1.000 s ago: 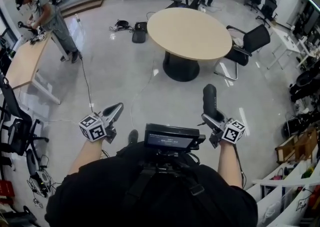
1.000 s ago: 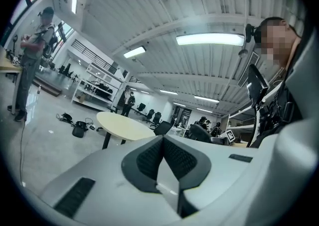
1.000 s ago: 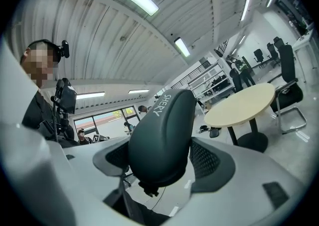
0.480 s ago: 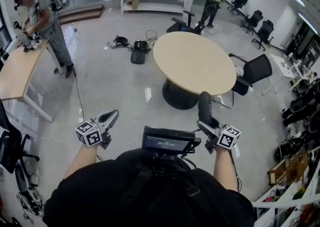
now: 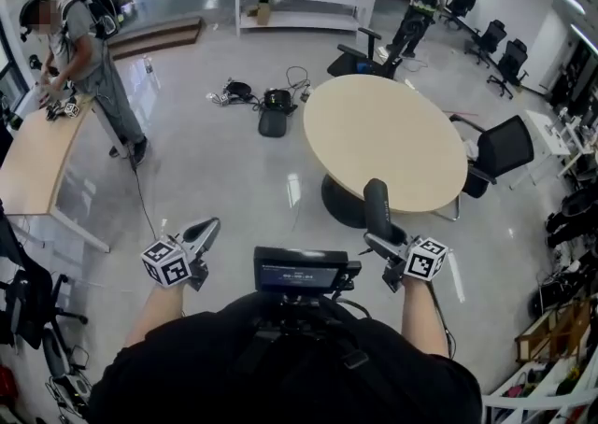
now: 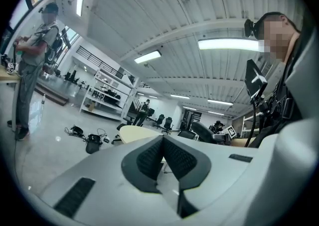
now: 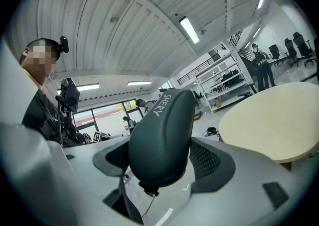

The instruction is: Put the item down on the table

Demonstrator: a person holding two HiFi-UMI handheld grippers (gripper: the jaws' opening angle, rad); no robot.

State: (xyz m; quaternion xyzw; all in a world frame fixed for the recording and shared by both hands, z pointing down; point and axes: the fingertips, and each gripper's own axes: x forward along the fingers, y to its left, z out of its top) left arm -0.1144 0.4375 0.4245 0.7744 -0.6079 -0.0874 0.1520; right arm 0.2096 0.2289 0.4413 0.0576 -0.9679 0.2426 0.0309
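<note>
One dark oblong case (image 5: 376,209), clenched in the right claw (image 5: 377,241), is held off the floor beside the single round table (image 5: 383,142); the left claw (image 5: 209,226) is closed on nothing.

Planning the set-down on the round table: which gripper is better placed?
Right. The right gripper clamps the dark grey oblong case, and the round beige table lies ahead of it. The left gripper is shut, empty.
</note>
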